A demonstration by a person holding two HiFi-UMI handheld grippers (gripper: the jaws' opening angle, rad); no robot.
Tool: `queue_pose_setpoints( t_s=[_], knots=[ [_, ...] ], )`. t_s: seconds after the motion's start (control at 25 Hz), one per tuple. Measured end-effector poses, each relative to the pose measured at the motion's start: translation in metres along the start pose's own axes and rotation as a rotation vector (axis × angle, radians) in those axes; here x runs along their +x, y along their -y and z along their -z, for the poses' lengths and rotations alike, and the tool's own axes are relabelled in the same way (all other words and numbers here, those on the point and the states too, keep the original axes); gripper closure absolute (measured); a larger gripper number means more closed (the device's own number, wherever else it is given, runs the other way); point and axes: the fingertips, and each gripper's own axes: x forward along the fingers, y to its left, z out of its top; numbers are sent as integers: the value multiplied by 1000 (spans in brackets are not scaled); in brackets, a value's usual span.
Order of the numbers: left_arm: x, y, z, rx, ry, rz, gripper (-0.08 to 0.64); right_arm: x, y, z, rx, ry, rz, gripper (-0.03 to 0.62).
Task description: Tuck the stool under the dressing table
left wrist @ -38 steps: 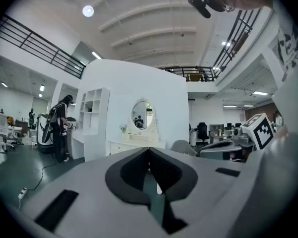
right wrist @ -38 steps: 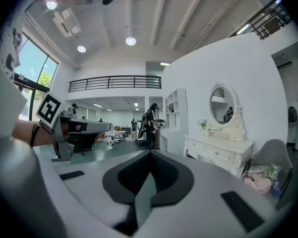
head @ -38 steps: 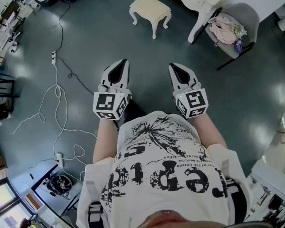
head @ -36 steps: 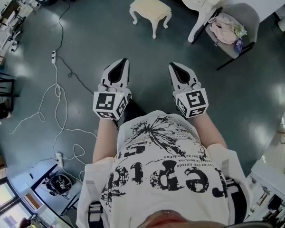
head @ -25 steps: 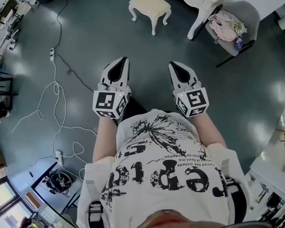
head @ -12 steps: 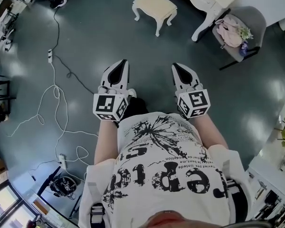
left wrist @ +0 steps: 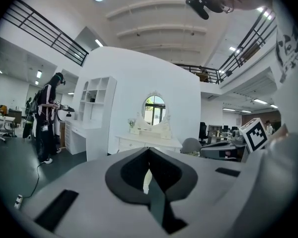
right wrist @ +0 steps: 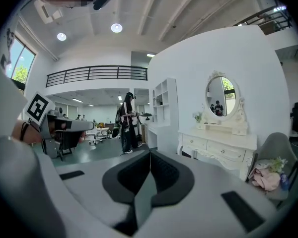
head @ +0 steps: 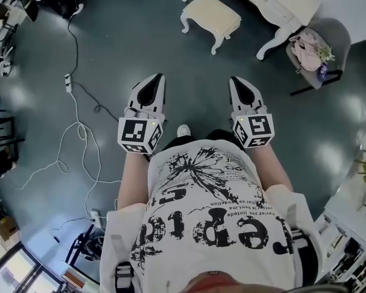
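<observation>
A cream stool (head: 211, 16) with curved white legs stands on the grey floor at the top of the head view. Just right of it is the white dressing table (head: 279, 5), outside which the stool stands. My left gripper (head: 152, 84) and right gripper (head: 241, 86) are held side by side at chest height, well short of the stool. Both are shut with nothing in them. In the right gripper view the dressing table (right wrist: 223, 150) carries an oval mirror (right wrist: 222, 97). In the left gripper view the same table (left wrist: 149, 143) shows beyond the shut jaws.
A grey chair (head: 320, 50) with pink cloth on it stands right of the dressing table. White and black cables (head: 73, 133) trail over the floor at left. A person (right wrist: 127, 123) stands by white shelves further off. Desks line the right edge (head: 360, 194).
The person has stepped forward and turned a little; the stool and dressing table have shifted right and nearer in the head view. Both grippers stay shut and held the same way.
</observation>
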Motion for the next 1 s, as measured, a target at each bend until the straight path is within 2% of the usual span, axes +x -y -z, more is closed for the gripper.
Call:
queue_pose_setpoints(
  t_s=[0.2, 0.4, 0.6, 0.84, 1.0],
  knots=[
    [23, -44, 4, -24, -19, -9, 540, 49, 0, -8, -4, -15, 5, 574],
    [76, -75, 10, -12, -39, -18, 540, 112, 28, -9, 0, -12, 2, 574],
    [153, -107, -5, 14, -48, -31, 540, 185, 80, -27, 9, 9, 3, 574],
    [272, -134, -42, 48, -33, -8, 540, 270, 159, -60, -4, 16, -1, 574],
    [339, -147, -51, 54, -51, 3, 540, 313, 205, -68, -6, -1, 12, 574]
  ],
)
